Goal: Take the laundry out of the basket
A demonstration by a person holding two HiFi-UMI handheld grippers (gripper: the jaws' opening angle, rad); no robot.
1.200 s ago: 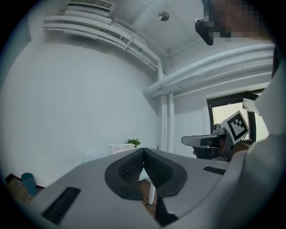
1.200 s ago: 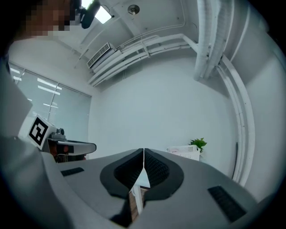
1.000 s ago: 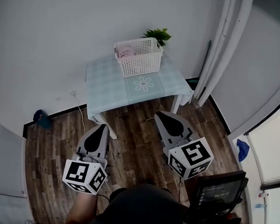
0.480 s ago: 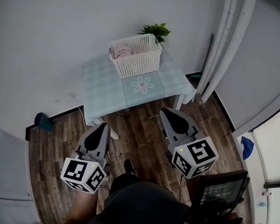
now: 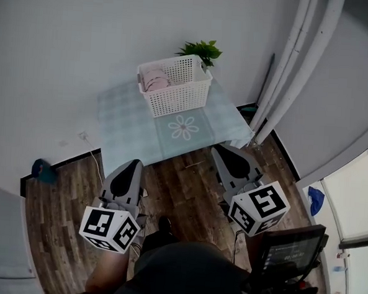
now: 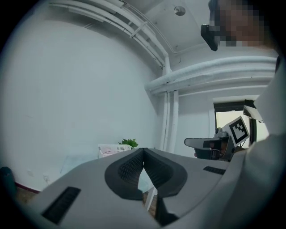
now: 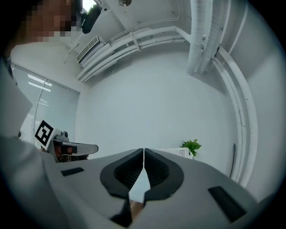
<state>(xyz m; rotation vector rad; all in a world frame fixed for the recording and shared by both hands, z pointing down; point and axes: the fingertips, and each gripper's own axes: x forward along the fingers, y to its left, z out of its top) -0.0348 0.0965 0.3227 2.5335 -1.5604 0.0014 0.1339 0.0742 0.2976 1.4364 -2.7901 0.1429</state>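
Observation:
A white slatted laundry basket (image 5: 175,85) stands at the back of a small table (image 5: 129,134) with a pale blue checked cloth. Pink laundry (image 5: 154,79) lies in the basket's left end. My left gripper (image 5: 133,165) hovers over the wooden floor, short of the table's front edge, shut and empty. To its right my right gripper (image 5: 223,151) sits near the table's front right corner, also shut with nothing in it. In the left gripper view the basket (image 6: 115,149) shows far off above the closed jaws. The right gripper view catches only the basket's (image 7: 178,152) rim.
A green potted plant (image 5: 199,50) stands behind the basket against the white wall. White pipes (image 5: 295,57) run down the corner at the right. A blue object (image 5: 41,169) lies on the floor at the left wall. A dark device with a screen (image 5: 286,252) is at lower right.
The table and basket have come closer and shifted left in the head view as the person stepped forward. Both grippers have stayed shut and kept about the same spacing.

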